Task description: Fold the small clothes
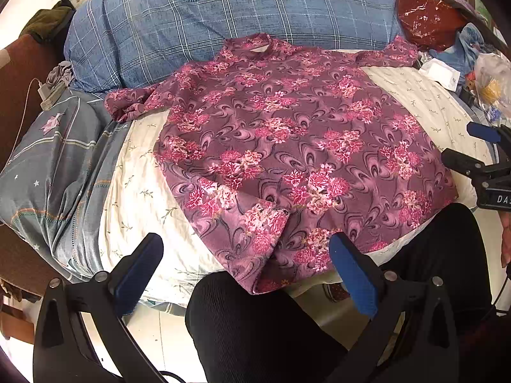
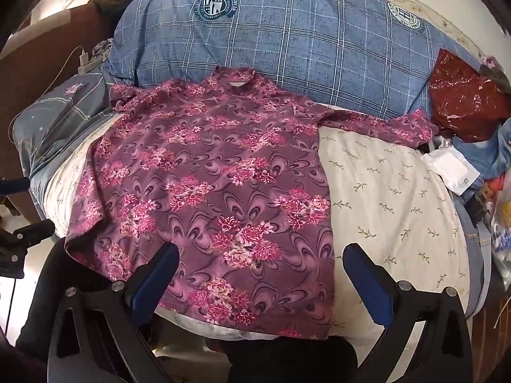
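Observation:
A purple shirt with pink flowers point(image 1: 287, 140) lies flat on the white bed sheet point(image 1: 140, 198), collar at the far side, both sleeves spread out. Its near left hem corner is turned up. It also shows in the right wrist view point(image 2: 217, 198). My left gripper point(image 1: 246, 252) is open and empty, above the shirt's near left hem. My right gripper point(image 2: 260, 265) is open and empty, above the shirt's near right hem; it also shows at the right edge of the left wrist view point(image 1: 479, 146).
A blue checked quilt point(image 2: 287, 48) lies behind the shirt. A grey pillow point(image 1: 54, 166) is at the left. A red foil bag point(image 2: 463, 102), a white packet point(image 2: 450, 166) and loose clutter lie at the right. The person's dark-clad legs point(image 1: 271, 328) are at the bed's near edge.

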Demonstrator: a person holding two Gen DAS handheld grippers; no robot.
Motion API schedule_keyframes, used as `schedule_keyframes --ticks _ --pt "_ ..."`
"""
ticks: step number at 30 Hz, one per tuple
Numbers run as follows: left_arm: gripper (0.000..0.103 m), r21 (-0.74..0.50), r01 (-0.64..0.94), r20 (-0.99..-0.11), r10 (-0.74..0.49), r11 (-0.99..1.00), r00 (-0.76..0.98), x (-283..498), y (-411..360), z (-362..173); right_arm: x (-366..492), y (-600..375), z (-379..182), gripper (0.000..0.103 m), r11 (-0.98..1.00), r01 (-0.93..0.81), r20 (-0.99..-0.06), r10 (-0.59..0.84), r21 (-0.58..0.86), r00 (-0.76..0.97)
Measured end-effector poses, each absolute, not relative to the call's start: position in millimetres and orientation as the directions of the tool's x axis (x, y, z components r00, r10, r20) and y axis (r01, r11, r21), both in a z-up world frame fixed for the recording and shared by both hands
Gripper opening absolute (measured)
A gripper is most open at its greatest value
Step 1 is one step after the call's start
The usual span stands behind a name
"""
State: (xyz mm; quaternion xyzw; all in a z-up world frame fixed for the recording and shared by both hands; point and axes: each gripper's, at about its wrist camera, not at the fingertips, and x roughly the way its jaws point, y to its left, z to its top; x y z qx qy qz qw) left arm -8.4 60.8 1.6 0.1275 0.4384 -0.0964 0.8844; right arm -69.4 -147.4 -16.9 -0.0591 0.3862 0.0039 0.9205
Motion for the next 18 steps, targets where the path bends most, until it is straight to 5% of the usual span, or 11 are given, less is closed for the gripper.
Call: schedule_keyframes --ticks 18 --pt "0.103 0.138 0.298 -0.819 -0.061 0.945 0.57 7 46 -5 -58 -171 -30 0.103 0.998 0.004 -0.743 -0.044 -0.055 0.668"
